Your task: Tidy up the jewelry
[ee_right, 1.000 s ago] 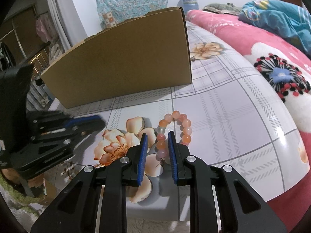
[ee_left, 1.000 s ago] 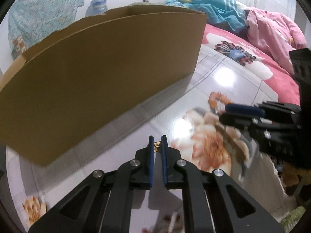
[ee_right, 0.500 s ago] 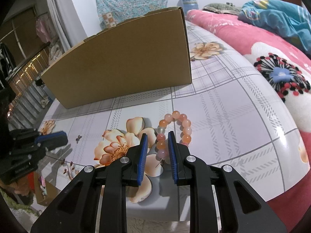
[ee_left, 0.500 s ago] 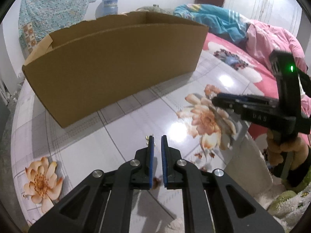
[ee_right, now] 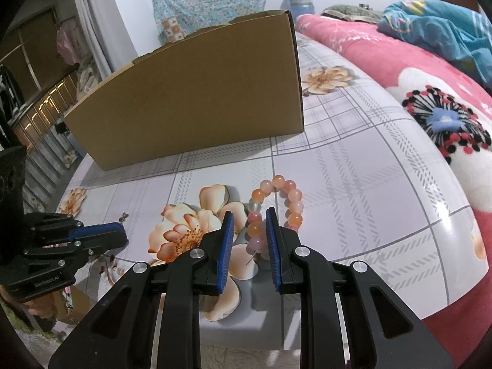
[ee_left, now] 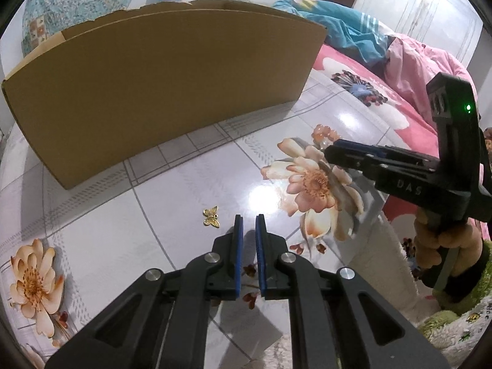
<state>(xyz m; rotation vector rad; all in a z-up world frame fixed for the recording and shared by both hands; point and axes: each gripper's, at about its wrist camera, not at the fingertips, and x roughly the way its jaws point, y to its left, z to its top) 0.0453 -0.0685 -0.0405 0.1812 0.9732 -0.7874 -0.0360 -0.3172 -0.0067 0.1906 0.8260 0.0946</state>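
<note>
A small gold butterfly charm (ee_left: 211, 216) lies on the glossy flowered tabletop (ee_left: 172, 203), just left of my left gripper (ee_left: 247, 219). That gripper is shut to a thin slit with nothing between its blue pads. A bracelet of orange and pink beads (ee_right: 278, 206) lies flat near the table's front edge. My right gripper (ee_right: 247, 215) hangs over it with the bracelet's left strand between its fingers, and the pads do not touch the beads. The left wrist view shows the right gripper (ee_left: 332, 151) with the bracelet (ee_left: 323, 130) just past its tip.
A long open cardboard box (ee_left: 153, 92) (ee_right: 200, 107) stands across the back of the table. A bed with pink and blue bedding (ee_right: 430, 70) runs along the right. A hand (ee_left: 446, 243) grips the right gripper's handle. The left gripper (ee_right: 118, 233) sits low at the left.
A second ago the butterfly charm showed between my left fingertips; now it lies on the table to their left, and the box looks farther off. The right gripper and bracelet have not moved.
</note>
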